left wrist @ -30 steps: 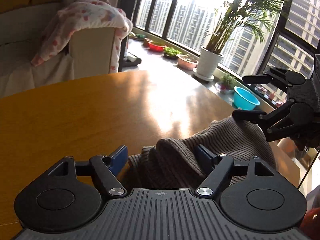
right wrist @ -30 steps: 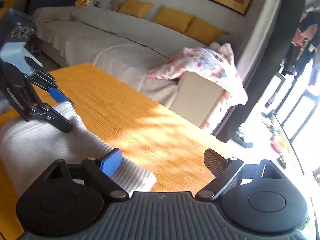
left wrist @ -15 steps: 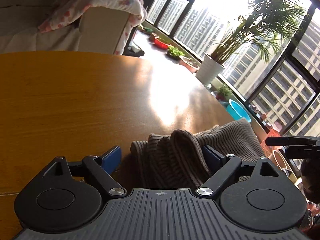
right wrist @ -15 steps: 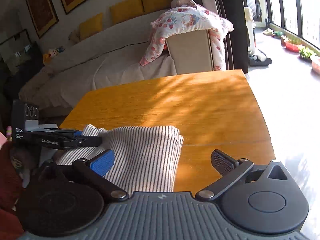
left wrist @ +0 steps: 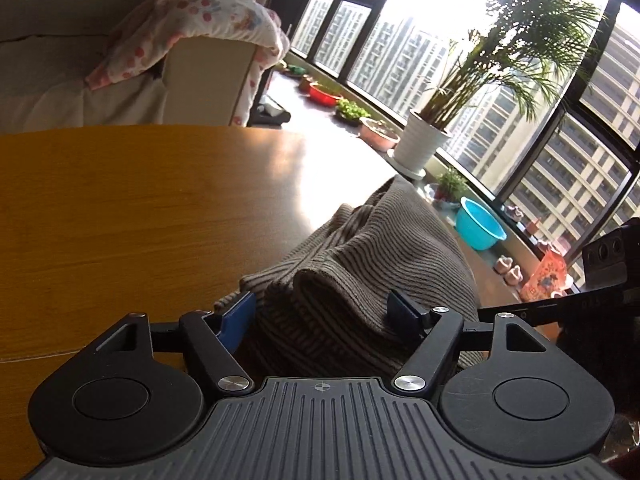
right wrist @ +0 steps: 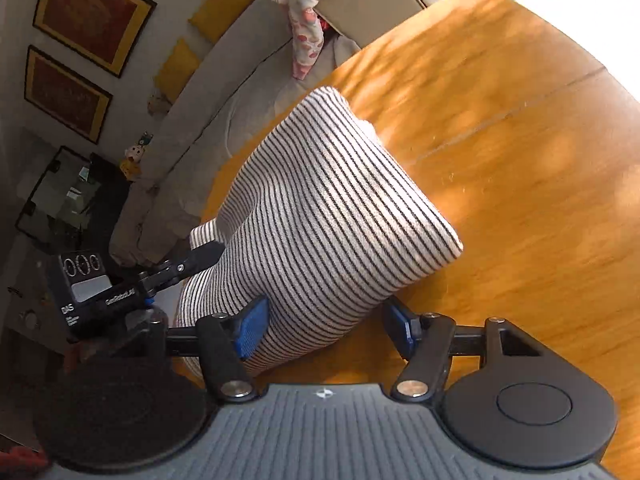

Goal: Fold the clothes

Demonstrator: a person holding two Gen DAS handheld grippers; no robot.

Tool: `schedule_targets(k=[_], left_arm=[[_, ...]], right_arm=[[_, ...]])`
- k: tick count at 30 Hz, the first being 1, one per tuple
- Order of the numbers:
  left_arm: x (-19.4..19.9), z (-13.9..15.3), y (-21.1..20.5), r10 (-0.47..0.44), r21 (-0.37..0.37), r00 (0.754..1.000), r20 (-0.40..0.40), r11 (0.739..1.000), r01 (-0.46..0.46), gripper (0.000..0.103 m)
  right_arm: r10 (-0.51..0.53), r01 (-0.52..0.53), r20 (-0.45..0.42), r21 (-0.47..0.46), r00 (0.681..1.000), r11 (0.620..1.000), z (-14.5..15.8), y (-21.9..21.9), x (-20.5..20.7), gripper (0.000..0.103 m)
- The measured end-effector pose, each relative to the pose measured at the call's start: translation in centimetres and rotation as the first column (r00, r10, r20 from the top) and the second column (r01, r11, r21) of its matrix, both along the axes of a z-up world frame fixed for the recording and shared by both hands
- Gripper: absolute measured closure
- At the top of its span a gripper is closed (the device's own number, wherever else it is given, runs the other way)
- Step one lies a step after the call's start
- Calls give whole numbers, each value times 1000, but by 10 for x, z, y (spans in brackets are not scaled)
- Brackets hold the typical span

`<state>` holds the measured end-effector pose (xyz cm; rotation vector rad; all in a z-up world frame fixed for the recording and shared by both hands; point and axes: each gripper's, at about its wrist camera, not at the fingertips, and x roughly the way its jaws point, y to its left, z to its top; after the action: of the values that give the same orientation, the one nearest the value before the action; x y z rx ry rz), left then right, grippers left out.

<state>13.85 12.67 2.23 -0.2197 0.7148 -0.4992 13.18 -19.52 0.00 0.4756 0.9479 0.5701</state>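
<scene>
A folded striped knit garment lies on the wooden table; it looks brown against the light in the left wrist view. My left gripper is open, its blue pads either side of the garment's near bunched end. My right gripper is open, straddling the garment's near edge, left pad touching the cloth. The left gripper also shows in the right wrist view at the garment's left side. Part of the right gripper shows at the right edge of the left wrist view.
A sofa with a flowered blanket stands beyond the table. A potted palm, a blue basin and small pots line the window sill. Framed pictures hang on the wall.
Both grippers have swung and moved in closer around the garment's ends. The right gripper's view has rolled and now looks down on the folded garment, which fills more of it.
</scene>
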Motion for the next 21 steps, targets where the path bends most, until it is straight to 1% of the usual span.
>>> schedule_targets(k=[1,2,3,4,5,6,8,10,12,13,14,15,17,19,21], left_arm=[[-5,8,2,-1,11,1000,26,1000,1,23],[-7,14,3,10,7,999,46,1000,-10,21],[-7,20,4,24,-2,998,66,1000,-24,15],[-7,26,6,39,-12,996,85,999,-38,11],[-3,27,6,46,-23,995,88,999,-44,10],[3,25,4,49,-26,996,77,999,-47,10],[17,14,-3,48,-14,998,38,999,-47,10],[32,-4,-10,43,22,999,-15,999,-42,10],[39,-21,-11,43,22,997,-57,999,-42,8],[40,-26,-9,46,3,996,-74,999,-45,8],[41,-30,-4,50,-27,994,-97,998,-52,9],[39,-31,-1,52,-39,993,-106,998,-56,12],[30,-29,-1,40,-29,995,-91,999,-43,18],[21,-27,-1,34,-30,996,-85,999,-37,26],[14,-26,-3,33,-53,995,-97,998,-39,28]], right_arm=[[-14,17,61,-55,998,998,7,3,2,40],[-24,37,123,-108,992,993,14,6,4,40],[-28,45,147,-117,989,992,17,8,5,40],[-29,44,148,-97,989,994,19,10,6,40],[-31,43,149,-78,988,996,21,11,7,34],[-32,41,150,-58,988,997,22,13,7,22],[-16,17,131,-12,991,1000,20,19,5,12],[15,-16,90,6,996,1000,12,30,0,11],[40,-42,57,21,998,999,3,40,-7,9],[52,-53,44,26,998,998,-2,44,-10,9],[64,-65,31,32,997,997,-7,48,-14,12],[77,-78,37,33,996,996,-9,51,-16,20],[99,-101,62,29,993,994,-9,52,-16,29],[115,-115,72,8,991,993,-3,51,-10,33],[128,-123,113,-48,985,991,5,49,-7,34]])
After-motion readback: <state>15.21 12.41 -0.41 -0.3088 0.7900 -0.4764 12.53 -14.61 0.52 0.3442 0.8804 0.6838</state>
